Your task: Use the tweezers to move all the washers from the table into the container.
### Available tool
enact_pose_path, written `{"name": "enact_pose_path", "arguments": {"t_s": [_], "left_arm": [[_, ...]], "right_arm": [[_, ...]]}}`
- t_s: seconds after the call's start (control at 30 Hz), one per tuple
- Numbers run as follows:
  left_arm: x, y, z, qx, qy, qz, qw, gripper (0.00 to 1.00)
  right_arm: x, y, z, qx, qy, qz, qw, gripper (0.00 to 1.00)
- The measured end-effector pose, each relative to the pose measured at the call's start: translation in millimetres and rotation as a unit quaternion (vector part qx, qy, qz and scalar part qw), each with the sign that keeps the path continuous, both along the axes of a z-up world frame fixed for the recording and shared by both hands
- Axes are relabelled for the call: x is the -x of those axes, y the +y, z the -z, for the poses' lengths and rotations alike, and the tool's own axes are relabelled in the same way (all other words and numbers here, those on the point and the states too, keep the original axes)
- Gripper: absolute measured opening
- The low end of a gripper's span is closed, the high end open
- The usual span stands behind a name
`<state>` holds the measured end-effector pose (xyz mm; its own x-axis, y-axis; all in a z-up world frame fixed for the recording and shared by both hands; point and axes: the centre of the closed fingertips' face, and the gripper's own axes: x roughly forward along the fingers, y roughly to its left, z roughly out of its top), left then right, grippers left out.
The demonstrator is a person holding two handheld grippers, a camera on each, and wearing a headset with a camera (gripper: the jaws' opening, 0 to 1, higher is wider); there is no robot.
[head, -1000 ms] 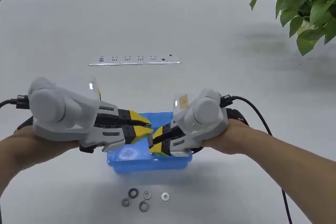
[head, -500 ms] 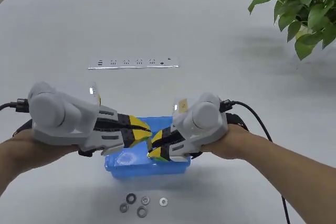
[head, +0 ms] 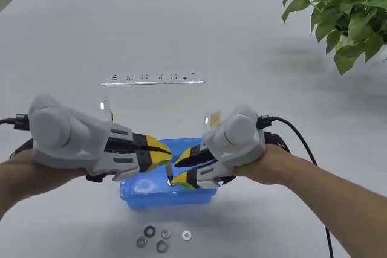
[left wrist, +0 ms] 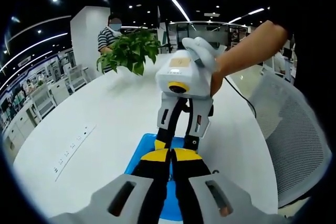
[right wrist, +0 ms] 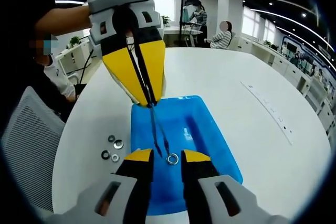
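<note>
A white table (head: 254,58) holds a shallow blue container (head: 145,188), a rectangle with an open top. Two hand-held grippers meet nose to nose above the container. The left gripper (right wrist: 148,98) has its yellow jaws pressed flat on the upper end of thin black tweezers (right wrist: 157,129), which slant down into the container. The right gripper (head: 179,168) faces it, its jaws a small gap apart with nothing in their grasp, one on each side of the tweezers' tips. A single washer (right wrist: 172,158) sits at those tips, inside the container's walls. I cannot tell whether it touches the container's floor.

This looks like the drop. It should go best with the tips held low, near the middle of the container. The left gripper's pinch should ease only enough to let the tips spread, so the tweezers themselves do not slip out. The right gripper's jaws should stay clear of the tips, since a nudge could flick so light a ring over the container's low wall.

The washer is a small flat metal ring, silvery with a round hole. It is thin enough that a slight twist of the tips could free it early. Five loose washers (head: 149,231) of the same kind lie in a tight cluster on the table, just outside the container's near long wall. Judging by that, most of the task is yet to be done.
</note>
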<state>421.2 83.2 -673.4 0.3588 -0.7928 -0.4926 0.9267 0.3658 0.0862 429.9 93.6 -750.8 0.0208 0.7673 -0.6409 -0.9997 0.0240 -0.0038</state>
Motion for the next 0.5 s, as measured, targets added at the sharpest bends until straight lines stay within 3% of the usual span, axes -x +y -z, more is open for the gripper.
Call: {"name": "enact_pose_path", "arguments": {"t_s": [0.43, 0.5], "left_arm": [[1.6, 1.9, -22.7, -0.006, -0.018, -0.004, 0.9998, 0.06], [3.1, 2.1, -23.6, -0.015, -0.019, -0.002, 0.9997, 0.06]], "right_arm": [[4.2, -18.6, -24.1, -0.013, -0.01, 0.029, 0.9995, 0.34], [4.7, -22.7, -25.7, -0.009, -0.012, 0.035, 0.9993, 0.37]]}}
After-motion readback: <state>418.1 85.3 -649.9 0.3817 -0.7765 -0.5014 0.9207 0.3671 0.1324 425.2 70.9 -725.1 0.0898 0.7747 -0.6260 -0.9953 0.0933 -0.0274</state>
